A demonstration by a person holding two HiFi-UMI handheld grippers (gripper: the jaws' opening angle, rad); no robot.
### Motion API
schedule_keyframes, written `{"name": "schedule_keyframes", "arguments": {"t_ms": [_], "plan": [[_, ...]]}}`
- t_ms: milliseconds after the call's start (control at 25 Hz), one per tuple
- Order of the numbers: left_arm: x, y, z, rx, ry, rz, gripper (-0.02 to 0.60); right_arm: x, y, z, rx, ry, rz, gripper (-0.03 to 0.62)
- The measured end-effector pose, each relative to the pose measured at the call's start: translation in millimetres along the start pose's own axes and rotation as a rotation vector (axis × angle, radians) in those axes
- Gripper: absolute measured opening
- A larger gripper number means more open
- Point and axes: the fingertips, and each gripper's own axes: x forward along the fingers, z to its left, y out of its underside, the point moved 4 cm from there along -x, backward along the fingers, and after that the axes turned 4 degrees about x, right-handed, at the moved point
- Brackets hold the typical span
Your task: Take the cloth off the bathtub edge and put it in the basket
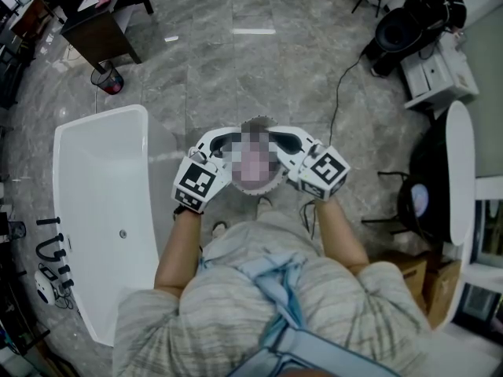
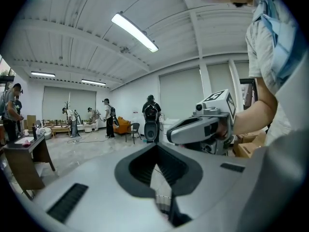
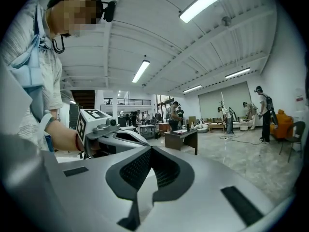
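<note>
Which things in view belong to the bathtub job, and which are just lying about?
Job: bathtub, no cloth seen on its rim; left gripper, shut, empty; right gripper, shut, empty.
Lying about: dark desk, red bin, floor cable, cardboard boxes.

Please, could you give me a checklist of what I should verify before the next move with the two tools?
1. Left tool free: ok; jaws together, nothing between them.
2. Right tool free: ok; jaws together, nothing between them.
3. Bathtub in sight: ok; it stands at the person's left in the head view.
4. Cloth found on the bathtub edge: not ok; none shows on the rim in view.
5. Basket found: cannot tell; no view shows one plainly.
6. Tools at the bathtub: not ok; both are held up in front of the person, away from it.
</note>
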Motion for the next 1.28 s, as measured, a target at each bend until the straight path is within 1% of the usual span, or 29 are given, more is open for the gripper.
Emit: {"name": "schedule_keyframes", "arguments": {"t_ms": [160, 320, 440, 760, 880, 1040, 1160, 1280], "plan": [[-5, 1, -2, 0.003, 0.0, -0.011, 0.003, 2, 0, 4, -0.003, 0.018, -0.002, 0.005], [-9, 1, -2, 0.004, 0.001, -0.015, 0.003, 4, -1, 8, -0.04, 0.035, 0.024, 0.005], [-10, 0, -2, 0.007, 0.001, -0.019, 0.003, 6, -3, 12, -0.055, 0.025, 0.021, 0.005], [-13, 0, -2, 0.008, 0.007, -0.028, 0.003, 8, -5, 23, -0.043, -0.024, 0.006, 0.003], [-14, -2, -1, 0.011, 0.005, -0.033, 0.003, 9, -7, 25, -0.05, -0.021, 0.007, 0.004], [-12, -2, 1, 0.01, 0.007, -0.033, 0.003, 10, -8, 17, -0.071, 0.01, 0.012, 0.003], [-9, -3, -1, 0.007, 0.008, -0.034, 0.003, 7, -7, 19, -0.047, -0.014, 0.007, 0.003], [-7, -3, -4, 0.009, 0.012, -0.035, 0.003, 4, -5, 20, -0.044, -0.024, 0.015, 0.003]]}}
